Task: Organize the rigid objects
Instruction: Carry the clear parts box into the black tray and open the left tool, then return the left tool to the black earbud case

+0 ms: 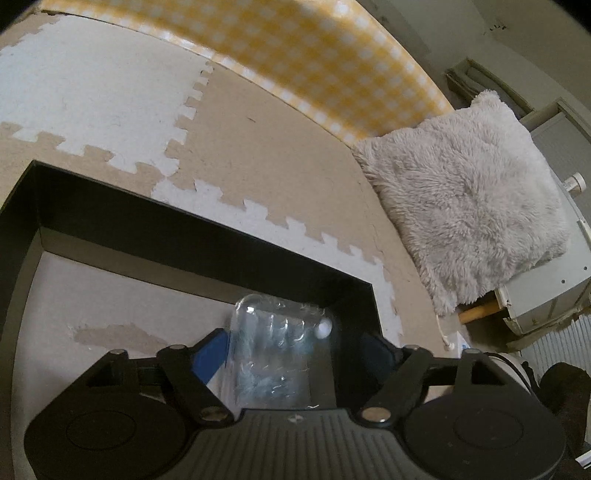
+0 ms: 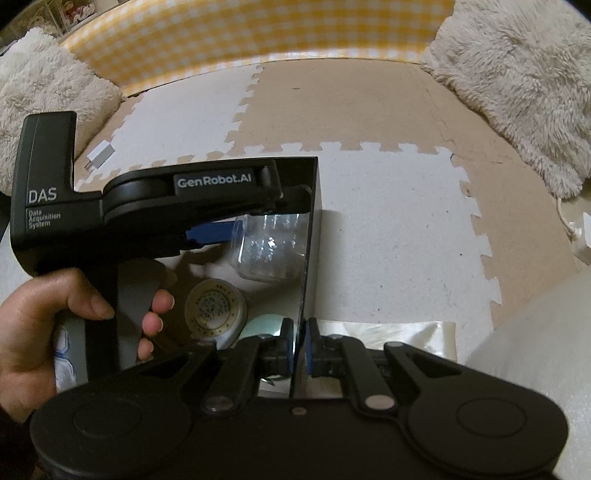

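A black open box [image 1: 207, 229] stands on the foam floor mat. My left gripper [image 1: 291, 350] is inside it, shut on a clear plastic bottle [image 1: 280, 343] held low over the box floor. The bottle also shows in the right wrist view [image 2: 269, 247], with the left gripper's body above it. My right gripper [image 2: 299, 350] is shut on the box's right wall [image 2: 308, 236], pinching its top edge near the front corner. A round cream tin [image 2: 216, 310] and a pale green object [image 2: 264, 326] lie inside the box near that wall.
Beige and white puzzle mat tiles [image 1: 258, 147] cover the floor. A yellow checked barrier [image 2: 258, 33] runs along the back. Fluffy grey cushions lie at the right [image 1: 465, 206] and left [image 2: 44, 92]. A small white block [image 2: 99, 153] lies on the mat. A cream sheet [image 2: 388, 332] lies beside the box.
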Action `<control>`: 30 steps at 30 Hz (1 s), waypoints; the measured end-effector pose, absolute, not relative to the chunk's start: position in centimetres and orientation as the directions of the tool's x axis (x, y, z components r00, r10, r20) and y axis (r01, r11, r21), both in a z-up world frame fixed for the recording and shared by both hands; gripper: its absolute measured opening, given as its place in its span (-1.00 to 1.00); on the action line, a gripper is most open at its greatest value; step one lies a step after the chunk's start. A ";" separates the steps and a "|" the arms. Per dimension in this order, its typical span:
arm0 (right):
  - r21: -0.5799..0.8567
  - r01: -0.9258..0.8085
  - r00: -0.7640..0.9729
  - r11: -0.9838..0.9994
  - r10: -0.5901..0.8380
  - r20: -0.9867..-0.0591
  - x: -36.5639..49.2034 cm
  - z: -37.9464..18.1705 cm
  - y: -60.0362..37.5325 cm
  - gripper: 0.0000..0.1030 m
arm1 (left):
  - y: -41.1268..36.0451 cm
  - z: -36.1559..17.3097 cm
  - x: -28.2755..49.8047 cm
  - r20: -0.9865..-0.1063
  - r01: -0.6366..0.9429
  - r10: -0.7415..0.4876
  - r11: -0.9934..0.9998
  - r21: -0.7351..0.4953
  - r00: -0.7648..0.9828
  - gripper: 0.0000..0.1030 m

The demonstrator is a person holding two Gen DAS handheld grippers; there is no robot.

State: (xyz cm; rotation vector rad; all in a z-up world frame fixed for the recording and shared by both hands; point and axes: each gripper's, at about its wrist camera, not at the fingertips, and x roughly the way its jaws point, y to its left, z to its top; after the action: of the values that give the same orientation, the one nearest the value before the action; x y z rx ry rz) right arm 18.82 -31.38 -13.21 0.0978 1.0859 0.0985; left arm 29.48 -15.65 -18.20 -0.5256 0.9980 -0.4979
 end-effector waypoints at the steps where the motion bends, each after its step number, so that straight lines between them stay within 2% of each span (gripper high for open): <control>1: 0.128 -0.033 0.462 0.991 0.128 -0.877 18.8 -13.2 -31.4 -0.87 | -15.6 -18.2 29.5 -0.652 0.147 -0.612 0.769 -0.622 0.447 0.58; 9: 0.129 -0.032 0.463 0.991 0.129 -0.877 18.8 -13.3 -31.4 -0.87 | -15.8 -18.2 29.3 -0.672 0.166 -0.603 0.784 -0.598 0.430 0.58; 23: 0.145 -0.022 0.466 0.989 0.138 -0.874 18.8 -13.3 -31.7 -0.87 | -15.6 -15.3 27.1 -0.707 0.273 -0.553 0.833 -0.481 0.441 0.95; 30: 0.157 -0.017 0.463 0.987 0.147 -0.874 18.8 -13.5 -31.9 -0.86 | -15.2 -13.4 25.4 -0.717 0.312 -0.516 0.856 -0.412 0.469 0.99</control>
State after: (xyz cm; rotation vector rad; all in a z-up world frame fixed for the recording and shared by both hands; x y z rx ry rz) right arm 18.79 -31.87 -13.51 0.1327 1.0858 0.1012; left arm 25.44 -15.24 -13.38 -0.2369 0.9569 -0.5133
